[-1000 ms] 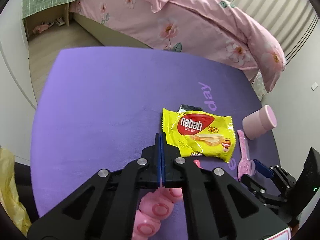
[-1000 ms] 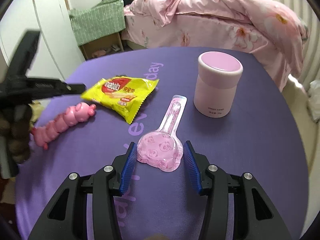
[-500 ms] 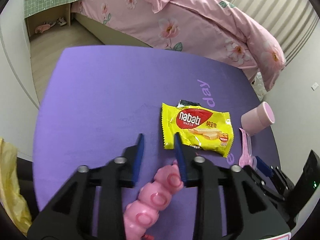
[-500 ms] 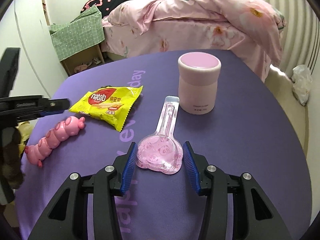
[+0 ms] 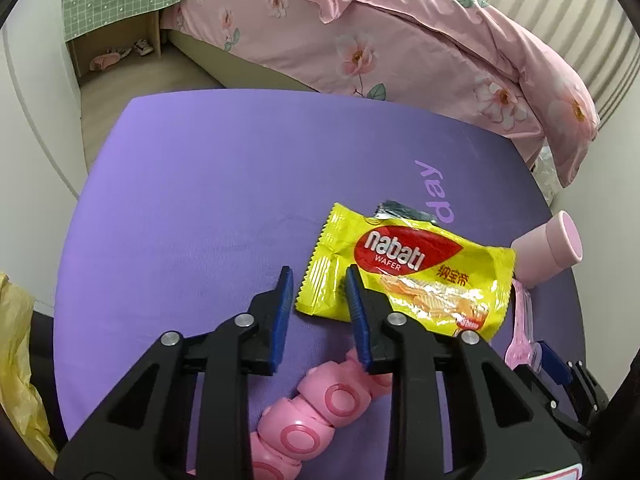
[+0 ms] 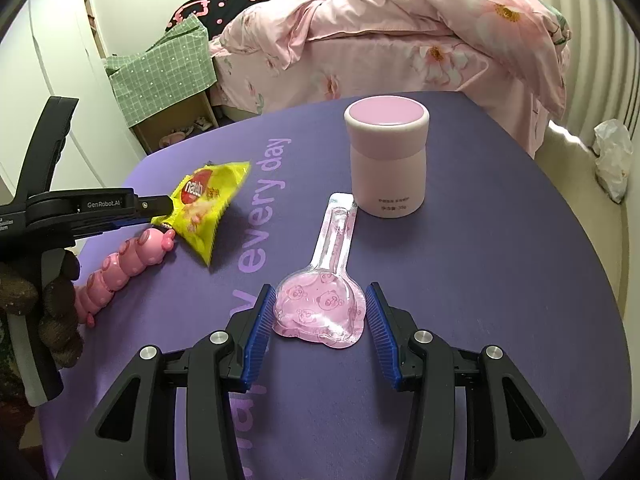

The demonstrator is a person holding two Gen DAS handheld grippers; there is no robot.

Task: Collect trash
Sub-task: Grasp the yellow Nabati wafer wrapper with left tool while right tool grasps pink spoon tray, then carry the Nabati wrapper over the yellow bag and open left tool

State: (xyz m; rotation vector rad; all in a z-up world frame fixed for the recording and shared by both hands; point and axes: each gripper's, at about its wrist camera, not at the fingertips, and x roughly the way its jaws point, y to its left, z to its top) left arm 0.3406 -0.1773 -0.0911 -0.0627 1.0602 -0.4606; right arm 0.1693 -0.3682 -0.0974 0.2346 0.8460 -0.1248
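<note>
Purple matting covers the table [image 5: 192, 216], where the left gripper [image 5: 316, 280] hovers with jaws parted around the near corner of a crinkled yellow Nabati wafer wrapper [image 5: 404, 276]. Through the right camera, the right gripper [image 6: 318, 312] brackets a clear pink panda-print blister pack [image 6: 320, 308], jaws wide.

Pink floral bed [image 5: 400, 40]; white walls [image 6: 52, 60]

Left tongs [image 5: 316, 280] reach forward low over the bench, jaws parted with a clear gap between the blue pads (a dark-gloved hand [image 6: 44, 304] grips the handle). Right tongs [image 6: 318, 300] sit level and forward too, jaws spread noticeably wider, nothing pinched.
</note>
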